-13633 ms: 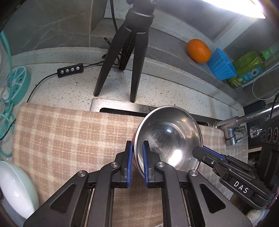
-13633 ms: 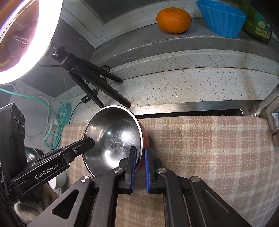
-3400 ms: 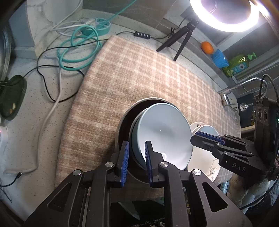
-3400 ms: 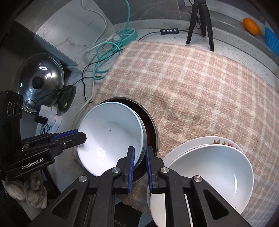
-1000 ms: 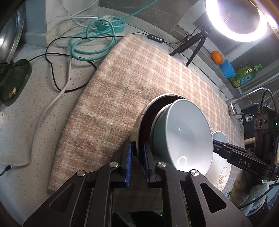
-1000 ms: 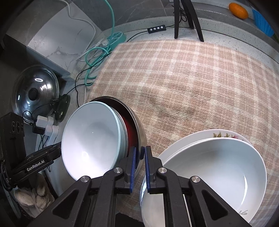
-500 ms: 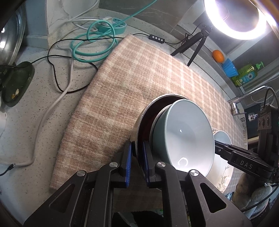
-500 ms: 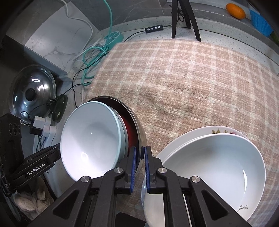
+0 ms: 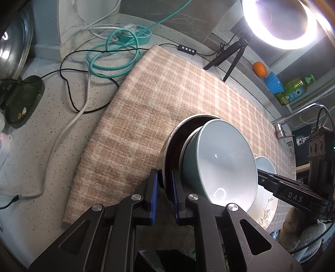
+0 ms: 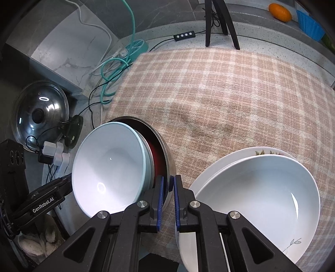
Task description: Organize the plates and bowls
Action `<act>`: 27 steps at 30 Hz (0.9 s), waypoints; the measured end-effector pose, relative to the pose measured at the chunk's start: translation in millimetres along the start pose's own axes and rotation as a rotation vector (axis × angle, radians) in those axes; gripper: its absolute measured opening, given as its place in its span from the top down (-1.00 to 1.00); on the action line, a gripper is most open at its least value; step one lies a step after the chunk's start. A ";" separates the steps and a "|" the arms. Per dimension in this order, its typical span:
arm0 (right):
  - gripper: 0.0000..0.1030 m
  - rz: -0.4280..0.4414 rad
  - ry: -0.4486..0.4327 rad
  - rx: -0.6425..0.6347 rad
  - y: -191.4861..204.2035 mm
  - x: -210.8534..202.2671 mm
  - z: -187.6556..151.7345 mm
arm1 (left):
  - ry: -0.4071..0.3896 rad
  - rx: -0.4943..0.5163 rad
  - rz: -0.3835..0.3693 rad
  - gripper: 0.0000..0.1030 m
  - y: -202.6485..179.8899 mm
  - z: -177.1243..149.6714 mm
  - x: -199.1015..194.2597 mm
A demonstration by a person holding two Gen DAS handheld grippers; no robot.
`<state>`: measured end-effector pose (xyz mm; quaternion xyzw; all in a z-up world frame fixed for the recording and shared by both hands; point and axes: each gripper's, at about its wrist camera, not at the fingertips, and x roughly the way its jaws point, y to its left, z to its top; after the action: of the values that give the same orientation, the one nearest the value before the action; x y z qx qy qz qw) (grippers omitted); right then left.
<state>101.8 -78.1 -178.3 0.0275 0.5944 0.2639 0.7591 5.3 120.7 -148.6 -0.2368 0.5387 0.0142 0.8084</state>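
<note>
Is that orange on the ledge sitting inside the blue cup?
No, the orange sits on the ledge beside the blue cup, not inside it.

Two steep-down wrist views, shared cloth (image 9: 167,100)

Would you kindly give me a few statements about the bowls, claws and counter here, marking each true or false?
1. Both claws grip the rim of the steel bowl. True: the left claw and right claw each pinch it.
2. The steel bowl is empty. False: a pale blue bowl is nested inside it.
3. A white bowl sits on a flowered plate beside the steel bowl. True.
4. The orange lies on the checked cloth. False: it is on the ledge behind the counter.
5. The ring light is switched off. False: it glows brightly.
</note>
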 end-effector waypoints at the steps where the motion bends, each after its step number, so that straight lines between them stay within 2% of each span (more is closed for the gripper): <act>1: 0.83 0.002 -0.004 0.001 0.0 -2.6 -0.1 | -0.001 0.000 -0.005 0.80 -0.5 0.4 -1.7; 12: 0.83 0.003 -0.073 0.023 -8.7 -43.4 -5.2 | -0.043 0.080 -0.040 0.81 -32.5 7.2 -22.3; 27: 0.83 -0.041 -0.139 0.137 -66.1 -97.7 -40.6 | -0.014 0.228 -0.110 0.80 -102.8 0.8 -13.8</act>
<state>73.8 -188.3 -126.9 0.0852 0.5574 0.2045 0.8001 28.8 33.1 -98.4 -0.1726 0.5174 -0.0900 0.8333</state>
